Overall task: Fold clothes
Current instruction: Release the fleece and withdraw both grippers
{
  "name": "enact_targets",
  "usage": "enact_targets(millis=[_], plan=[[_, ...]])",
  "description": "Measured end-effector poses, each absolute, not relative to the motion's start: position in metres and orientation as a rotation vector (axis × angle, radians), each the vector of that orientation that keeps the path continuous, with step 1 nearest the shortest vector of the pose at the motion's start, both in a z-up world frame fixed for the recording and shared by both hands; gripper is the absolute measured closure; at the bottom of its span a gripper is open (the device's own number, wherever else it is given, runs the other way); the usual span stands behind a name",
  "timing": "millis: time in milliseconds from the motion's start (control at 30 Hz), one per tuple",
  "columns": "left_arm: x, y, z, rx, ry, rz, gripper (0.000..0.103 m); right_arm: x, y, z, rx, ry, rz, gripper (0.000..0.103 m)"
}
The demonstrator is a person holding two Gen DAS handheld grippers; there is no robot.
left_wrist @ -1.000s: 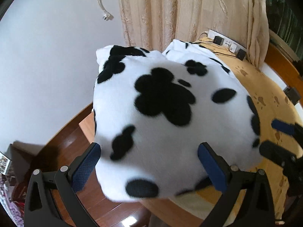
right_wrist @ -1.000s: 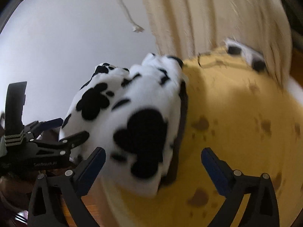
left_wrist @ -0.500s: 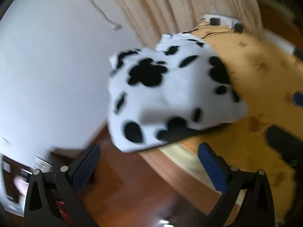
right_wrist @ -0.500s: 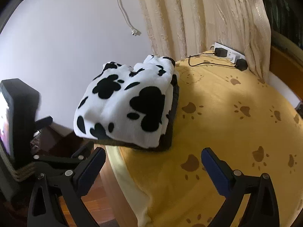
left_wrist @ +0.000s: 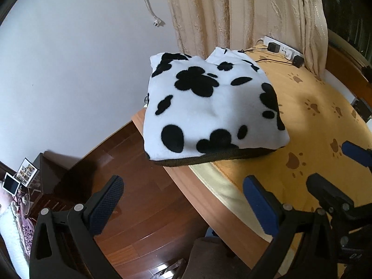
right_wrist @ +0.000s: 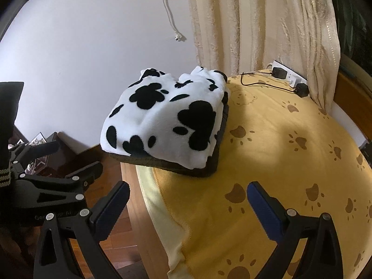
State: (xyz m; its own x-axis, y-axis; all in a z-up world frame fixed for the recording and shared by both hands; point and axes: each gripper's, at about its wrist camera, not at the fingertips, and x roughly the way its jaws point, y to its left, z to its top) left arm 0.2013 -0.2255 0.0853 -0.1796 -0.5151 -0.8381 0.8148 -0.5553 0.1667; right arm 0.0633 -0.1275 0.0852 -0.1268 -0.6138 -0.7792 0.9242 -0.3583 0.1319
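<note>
The folded cow-print fleece garment (left_wrist: 209,107) lies in a thick stack on the corner of the bed, on a yellow paw-print blanket (left_wrist: 320,125), its dark lower layer overhanging the wooden bed frame (left_wrist: 200,200). No container shows in either view. Both grippers hang clear of it with jaws apart and empty: the left gripper (left_wrist: 183,200) over the floor and bed edge, the right gripper (right_wrist: 188,207) over the blanket. A second ago the left one had the fleece between its fingers; both have since drawn back. Behind hang a cream curtain (right_wrist: 255,23) and a power strip (right_wrist: 288,74).
</note>
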Motion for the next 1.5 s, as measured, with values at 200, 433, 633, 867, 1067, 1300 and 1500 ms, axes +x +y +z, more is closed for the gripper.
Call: enact_targets(millis=[200, 433, 633, 867, 1067, 1300, 1500], plan=[[0.207, -0.227, 0.089, 1.134, 0.415, -1.851, 0.000, 0.068, -0.129, 0.089, 0.916, 0.494, -1.730, 0.001], [0.208, -0.229, 0.094, 1.124, 0.409, -1.852, 0.000, 0.077, -0.133, 0.099, 0.866, 0.516, -1.748, 0.001], [0.209, -0.234, 0.095, 1.121, 0.415, -1.859, 0.000, 0.081, -0.139, 0.100, 0.845, 0.540, -1.746, 0.001], [0.207, -0.241, 0.092, 1.135, 0.426, -1.859, 0.000, 0.080, -0.147, 0.096, 0.864, 0.540, -1.744, 0.001], [0.208, -0.248, 0.088, 1.148, 0.434, -1.854, 0.000, 0.081, -0.153, 0.093, 0.870, 0.549, -1.737, 0.001], [0.207, -0.256, 0.085, 1.160, 0.452, -1.853, 0.000, 0.079, -0.160, 0.091, 0.879, 0.554, -1.732, 0.001], [0.204, -0.263, 0.080, 1.176, 0.458, -1.853, 0.000, 0.076, -0.166, 0.088, 0.890, 0.558, -1.734, 0.001]])
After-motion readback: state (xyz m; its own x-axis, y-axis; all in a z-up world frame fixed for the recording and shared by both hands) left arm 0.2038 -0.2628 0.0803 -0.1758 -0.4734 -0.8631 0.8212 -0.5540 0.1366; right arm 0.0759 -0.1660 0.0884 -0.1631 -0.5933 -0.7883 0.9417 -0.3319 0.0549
